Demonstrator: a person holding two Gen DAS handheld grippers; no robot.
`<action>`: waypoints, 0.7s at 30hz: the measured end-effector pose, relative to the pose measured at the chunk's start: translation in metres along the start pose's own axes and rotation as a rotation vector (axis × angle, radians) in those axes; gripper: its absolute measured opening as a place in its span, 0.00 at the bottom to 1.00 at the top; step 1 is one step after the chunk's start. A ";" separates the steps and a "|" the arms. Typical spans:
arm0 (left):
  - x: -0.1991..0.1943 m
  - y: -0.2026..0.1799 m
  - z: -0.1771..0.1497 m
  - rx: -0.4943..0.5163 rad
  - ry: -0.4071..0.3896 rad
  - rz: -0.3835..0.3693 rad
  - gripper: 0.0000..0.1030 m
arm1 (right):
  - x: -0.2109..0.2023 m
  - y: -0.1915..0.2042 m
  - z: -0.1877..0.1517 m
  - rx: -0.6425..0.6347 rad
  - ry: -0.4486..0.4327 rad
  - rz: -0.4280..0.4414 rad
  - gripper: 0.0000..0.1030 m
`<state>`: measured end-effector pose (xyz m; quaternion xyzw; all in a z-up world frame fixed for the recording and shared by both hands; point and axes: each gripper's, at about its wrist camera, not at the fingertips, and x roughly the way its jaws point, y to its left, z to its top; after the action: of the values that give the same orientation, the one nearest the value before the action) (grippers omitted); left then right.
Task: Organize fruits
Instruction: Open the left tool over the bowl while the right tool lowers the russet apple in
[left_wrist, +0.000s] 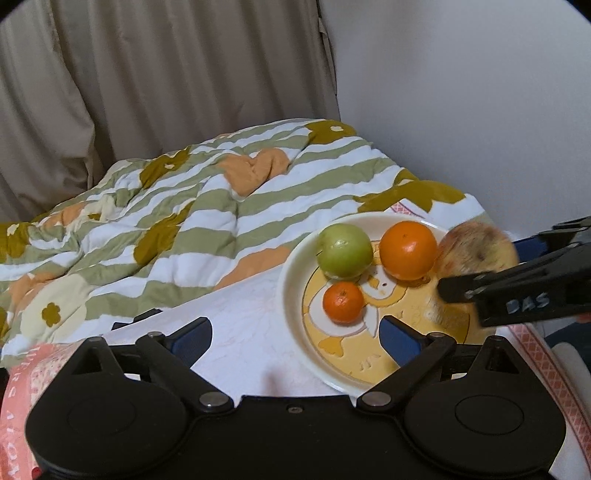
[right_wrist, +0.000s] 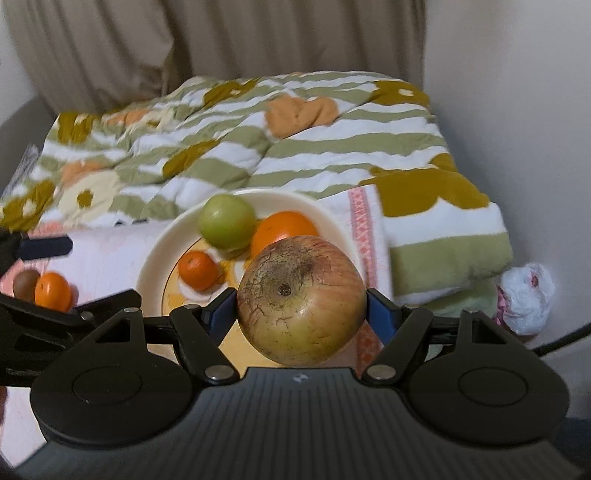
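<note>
Left wrist view: my left tongs (left_wrist: 295, 332) spread wide, nothing between pads, poised over near rim of plate (left_wrist: 291, 295). On plate: green apple (left_wrist: 345, 251), big orange (left_wrist: 408, 249), small mandarin (left_wrist: 343, 302). My right tongs (left_wrist: 480, 291) enter from right, carrying blurred russet apple (left_wrist: 476, 247).

Right wrist view: right tongs (right_wrist: 301, 314) pinching russet apple (right_wrist: 301, 299) over plate (right_wrist: 155, 266). Another mandarin (right_wrist: 53, 291) and kiwi (right_wrist: 25, 282) lie on cloth at left, off plate.

I see the plate (left_wrist: 295, 280) on the cloth (left_wrist: 243, 332), with the quilt (left_wrist: 184, 206) behind it. On the plate, two fruits (left_wrist: 345, 251) sit at the back and a mandarin (left_wrist: 343, 302) before them. The apple (right_wrist: 302, 299) hangs over the plate's right rim (between my right gripper's (right_wrist: 295, 314) pads). Two more fruits (right_wrist: 53, 291) lie left of the plate.
</note>
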<state>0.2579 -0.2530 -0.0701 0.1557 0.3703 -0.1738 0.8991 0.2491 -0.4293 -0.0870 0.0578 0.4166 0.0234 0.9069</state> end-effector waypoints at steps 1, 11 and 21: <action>-0.002 0.001 -0.002 -0.002 0.000 0.005 0.96 | 0.003 0.003 -0.001 -0.009 0.004 0.005 0.87; -0.013 0.016 -0.016 -0.072 0.010 0.022 0.96 | 0.022 0.018 -0.010 -0.092 0.012 -0.012 0.87; -0.028 0.016 -0.021 -0.095 0.003 0.030 0.96 | 0.003 0.019 -0.012 -0.133 -0.098 -0.053 1.00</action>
<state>0.2333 -0.2250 -0.0617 0.1188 0.3770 -0.1424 0.9075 0.2424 -0.4094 -0.0942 -0.0128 0.3708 0.0243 0.9283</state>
